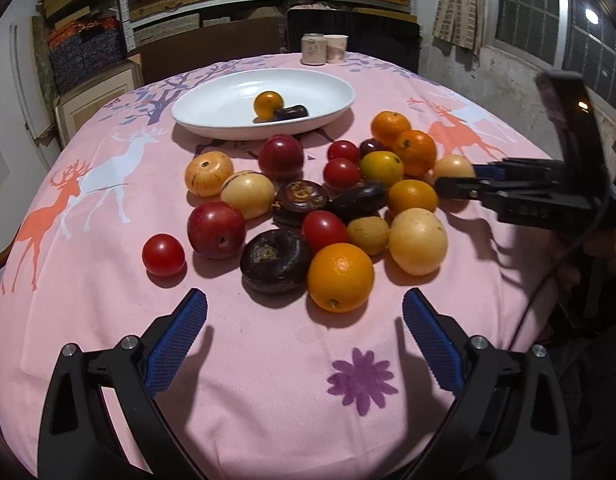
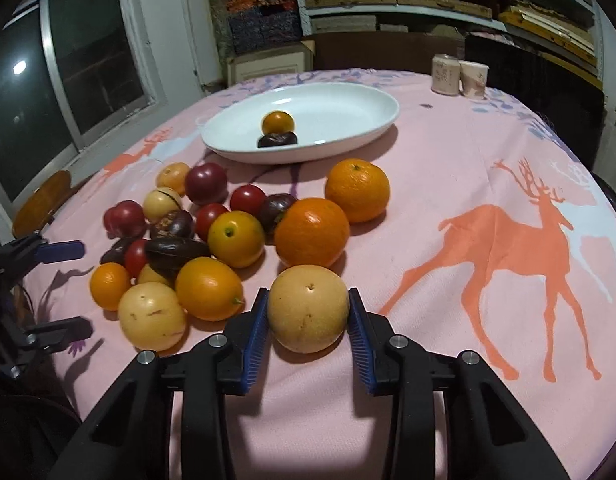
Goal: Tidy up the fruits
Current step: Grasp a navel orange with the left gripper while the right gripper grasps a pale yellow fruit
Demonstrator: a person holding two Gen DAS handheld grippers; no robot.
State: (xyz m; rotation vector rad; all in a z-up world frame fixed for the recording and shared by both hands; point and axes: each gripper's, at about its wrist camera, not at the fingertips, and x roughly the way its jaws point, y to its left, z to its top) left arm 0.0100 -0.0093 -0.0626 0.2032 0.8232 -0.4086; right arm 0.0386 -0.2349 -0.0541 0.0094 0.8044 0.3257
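Two fruits already lie in the white dish, upper centre of the left wrist view; the left gripper hangs wide and empty below the heap. Right wrist view: right gripper, low centre, clamps a pale yellow fruit, seemingly for transfer.

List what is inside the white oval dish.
The white dish holds two things: a small orange fruit and a dark purple-brown fruit right beside it, seemingly touching. The rest of the dish floor shows bare. The undersides of both fruits are hidden.
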